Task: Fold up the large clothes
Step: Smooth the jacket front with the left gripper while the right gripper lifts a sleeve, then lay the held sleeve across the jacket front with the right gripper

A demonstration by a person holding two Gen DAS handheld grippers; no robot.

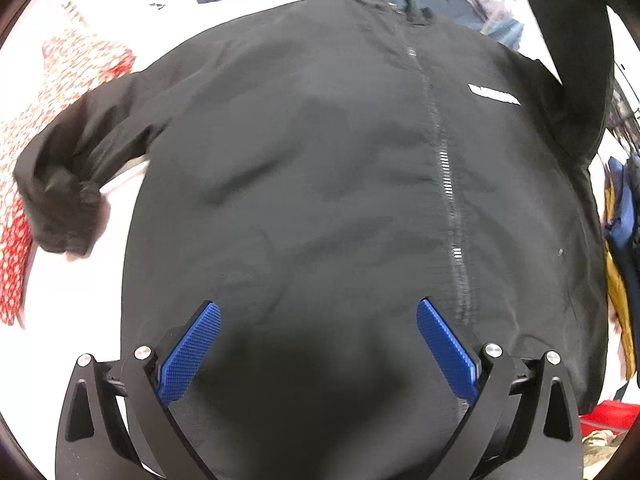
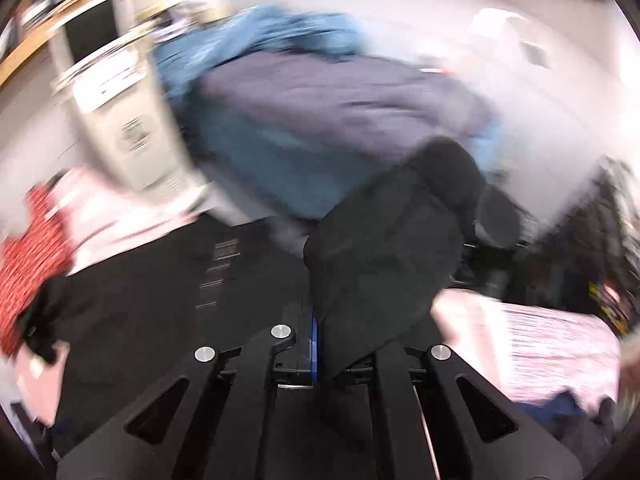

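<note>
1. Your jacket lies front up on the white desk, filling the middle of the left wrist view, collar at the top of the frame and hem at the bottom.
2. Your left tongs stand wide and empty above the hem at lower centre — the blue pads touch nothing.
3. Your right tongs are closed on a sleeve, which rises from between the jaws at lower centre of the right wrist view. The same sleeve stands lifted at the upper right of the left wrist view.
4. The other sleeve lies out flat at the left of that view, its cuff just beside a red patterned cloth.
5. Handling, as a judgement: the fabric looks thin, soft and a little slick, so it should drape and slide rather than hold a crease. Take it at seams, cuff or hem, where the cloth is doubled.
6. The zip runs down the front, right of centre — a stiffer line that will resist a fold across it.
7. A white chest mark shows at the upper right; its lettering is too blurred to read.
8. A blue and grey pile sits beyond the collar.
</note>
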